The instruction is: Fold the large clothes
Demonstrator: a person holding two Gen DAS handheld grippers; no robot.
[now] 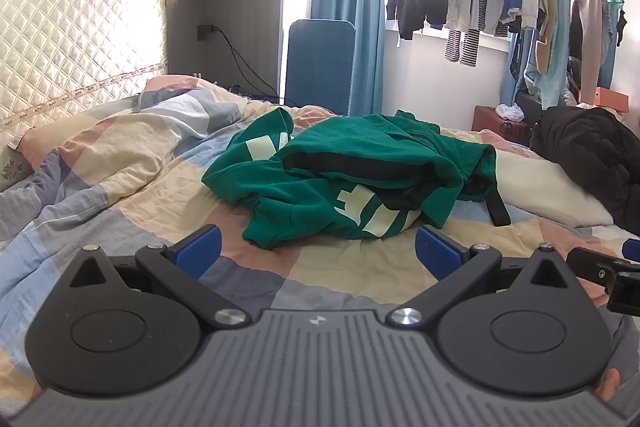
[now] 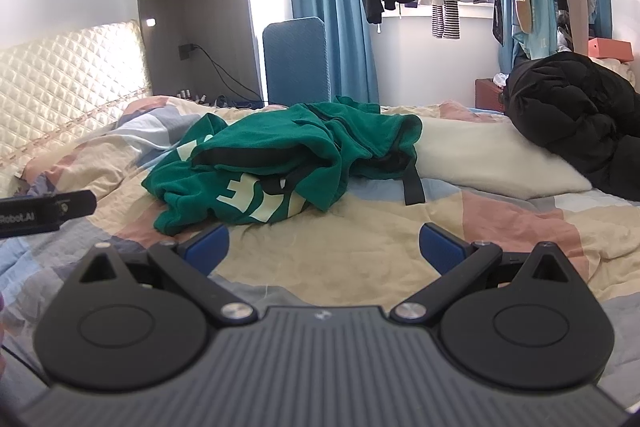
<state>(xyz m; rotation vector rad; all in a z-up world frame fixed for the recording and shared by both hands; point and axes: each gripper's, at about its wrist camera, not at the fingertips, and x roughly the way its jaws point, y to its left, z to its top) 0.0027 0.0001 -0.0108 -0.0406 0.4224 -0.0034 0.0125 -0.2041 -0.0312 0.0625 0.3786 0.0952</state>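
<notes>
Bedroom, patchwork quilt (image 1: 120,163) on the bed. My green sweatshirt (image 1: 352,179) lies crumpled mid-bed, pale lettering unreadable. Left gripper (image 1: 318,251) and right gripper (image 2: 324,247) both have jaws spread, holding nothing. "Robot.AI" shows on the left one.

Green garment (image 1: 360,171), pale lettering; pastel patchwork-check quilt (image 1: 120,155); black jacket (image 2: 580,119); blue curtains (image 1: 368,27).

Matt, fleecy green sweatshirt (image 1: 352,183) lies on a wrinkled woven-cloth quilt (image 1: 120,163); headboard (image 1: 76,43) is glossy quilted fabric.

Both claws: black linkage arms, silver pivot screws, blue pads (image 1: 199,251), ribbed grey housing.
</notes>
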